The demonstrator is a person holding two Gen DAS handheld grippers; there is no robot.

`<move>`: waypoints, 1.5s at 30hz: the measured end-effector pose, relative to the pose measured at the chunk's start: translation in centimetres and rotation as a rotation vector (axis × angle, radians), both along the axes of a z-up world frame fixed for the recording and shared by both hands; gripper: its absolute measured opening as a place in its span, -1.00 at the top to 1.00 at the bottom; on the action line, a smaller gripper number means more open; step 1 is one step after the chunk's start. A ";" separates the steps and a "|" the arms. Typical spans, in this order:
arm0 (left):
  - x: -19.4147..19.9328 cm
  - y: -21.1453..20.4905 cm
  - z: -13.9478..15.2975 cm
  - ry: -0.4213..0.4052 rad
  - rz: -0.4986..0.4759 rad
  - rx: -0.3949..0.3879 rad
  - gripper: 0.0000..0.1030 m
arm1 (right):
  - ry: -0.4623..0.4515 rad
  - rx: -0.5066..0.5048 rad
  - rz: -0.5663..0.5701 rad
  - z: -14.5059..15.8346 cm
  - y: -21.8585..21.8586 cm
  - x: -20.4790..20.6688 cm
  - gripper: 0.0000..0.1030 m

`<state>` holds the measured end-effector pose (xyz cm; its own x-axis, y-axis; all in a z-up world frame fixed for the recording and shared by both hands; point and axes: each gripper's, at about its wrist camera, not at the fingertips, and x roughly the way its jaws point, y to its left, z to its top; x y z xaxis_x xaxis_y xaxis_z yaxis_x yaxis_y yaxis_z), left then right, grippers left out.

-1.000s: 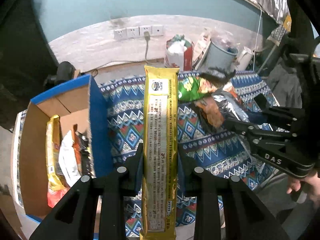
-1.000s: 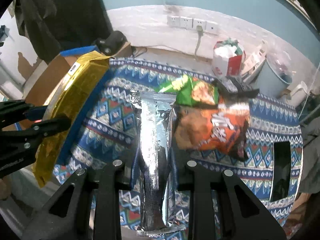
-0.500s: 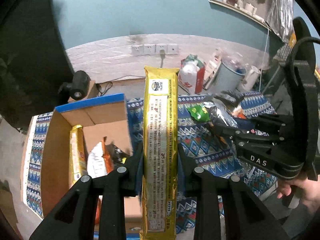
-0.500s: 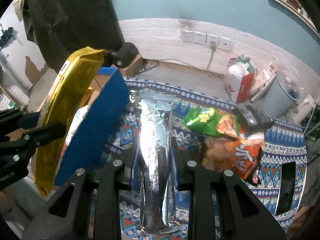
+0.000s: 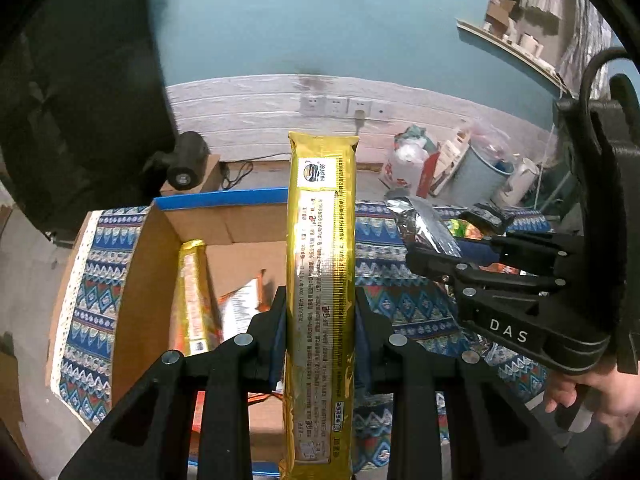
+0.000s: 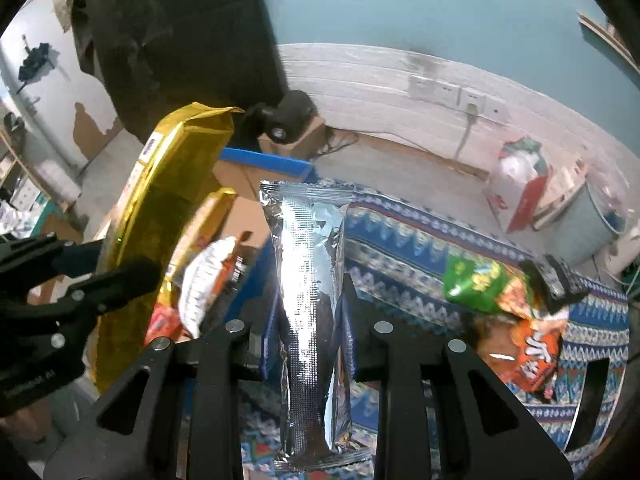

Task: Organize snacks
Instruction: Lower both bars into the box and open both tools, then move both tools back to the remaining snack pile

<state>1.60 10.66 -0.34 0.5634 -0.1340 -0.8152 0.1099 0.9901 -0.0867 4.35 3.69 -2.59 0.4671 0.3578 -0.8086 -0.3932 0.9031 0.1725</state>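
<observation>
— Fingers (image 5: pixel 276 316) on the left gripper (image 5: pixel 320 320) are pinched tight on a long gold packet (image 5: pixel 322 280), right?

— Yes, gripped partway along, with its far end sticking out over the cardboard box (image 5: pixel 140 280). The right gripper (image 6: pixel 308 320) is clamped just as tight on a silver foil packet (image 6: pixel 310 280).

— Where's that one relative to the box?

— Just off the box's right wall, above the patterned cloth on the table (image 6: pixel 400 232).

— Anything in the box?

— Another gold packet (image 5: pixel 194 300) along its left side, and an orange-and-white bag (image 5: pixel 240 308) beside it.

— And what's outside the box?

— Well to the right of it on the cloth, a green bag (image 6: pixel 476 280) touching an orange bag (image 6: pixel 524 352). A person's hand (image 5: pixel 592 392) grips the right gripper's handle.
</observation>
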 end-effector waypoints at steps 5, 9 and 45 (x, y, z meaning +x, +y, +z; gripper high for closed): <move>0.0 2.5 -0.9 0.012 0.046 -0.005 0.44 | 0.010 0.006 0.036 -0.2 3.1 0.6 0.52; -0.1 4.8 -1.8 0.034 0.092 -0.013 0.44 | 0.022 0.004 0.064 -0.6 5.5 1.1 0.52; 1.3 6.3 -4.2 0.092 0.150 -0.028 -0.30 | 0.040 -0.043 0.067 -1.5 5.7 1.8 -0.25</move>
